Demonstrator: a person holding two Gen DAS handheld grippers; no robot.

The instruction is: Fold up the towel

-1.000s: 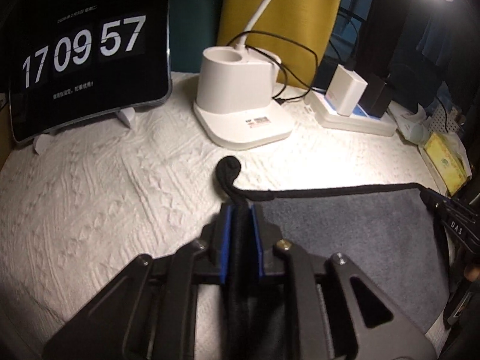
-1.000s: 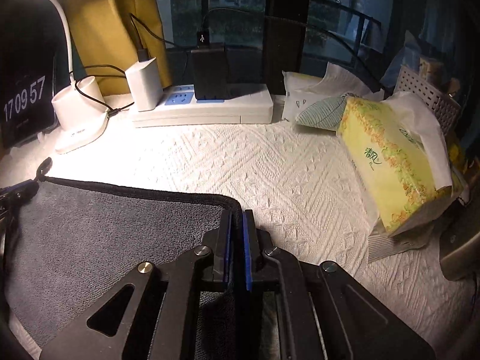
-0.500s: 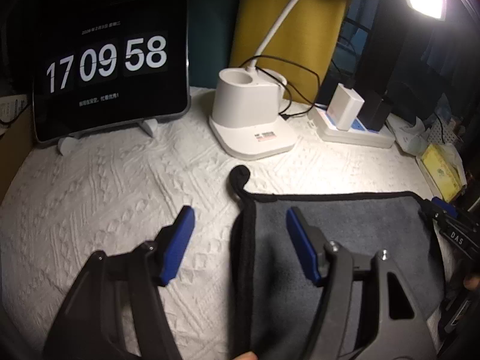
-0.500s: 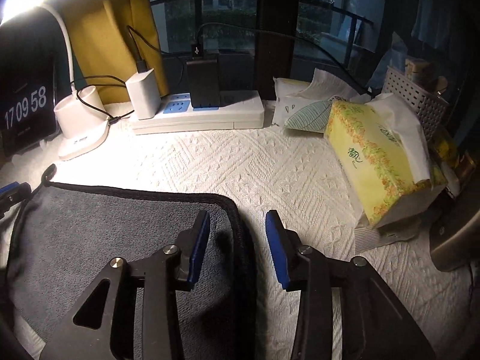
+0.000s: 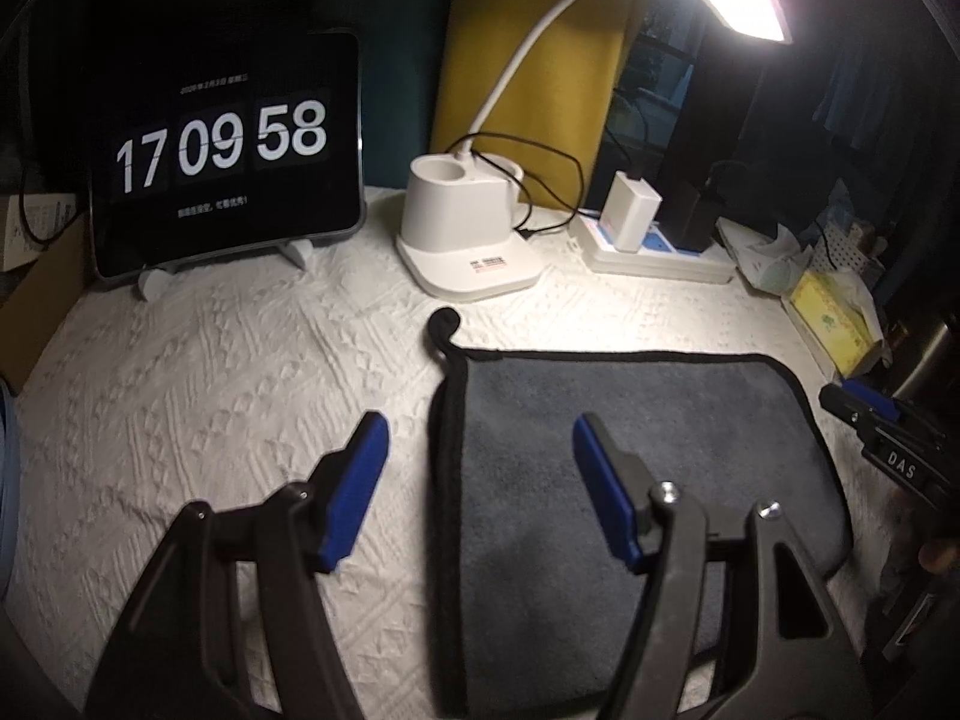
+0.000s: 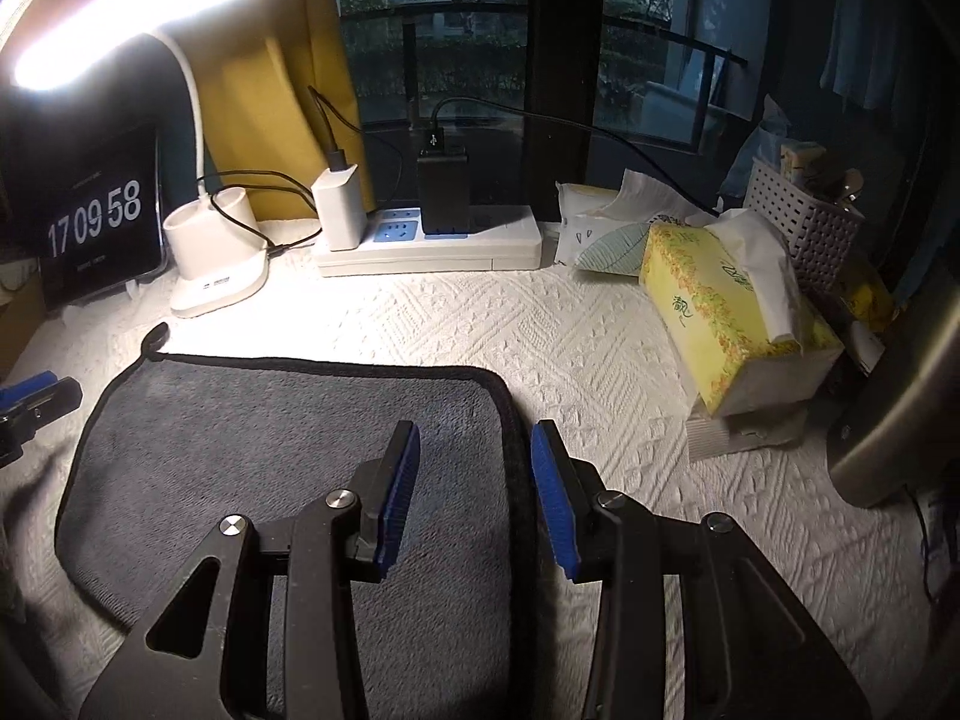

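1. Two grippers, both mine, and neither has hold of anything. My left gripper (image 5: 477, 456) has its blue pads spread wide, hanging over the towel's left edge with the black hem running between them.
2. My right gripper (image 6: 474, 468) is parted too, a bit narrower, straddling the towel's right edge.
3. The grey towel (image 6: 288, 438) lies flat on the white textured tablecloth (image 6: 600, 360), black trim all round, with its little hanging loop (image 5: 443, 324) poking out at the far left corner.
4. Behind the towel sits the white desk lamp base (image 5: 465, 240), lamp lit overhead. Left of it the tablet clock (image 5: 222, 150) reads 17 09 58.
5. Right of the lamp base is a power strip (image 6: 432, 246) with a white charger and a black one plugged in.
6. Further right, a yellow tissue pack (image 6: 720, 324) sits near the towel, not touching it.
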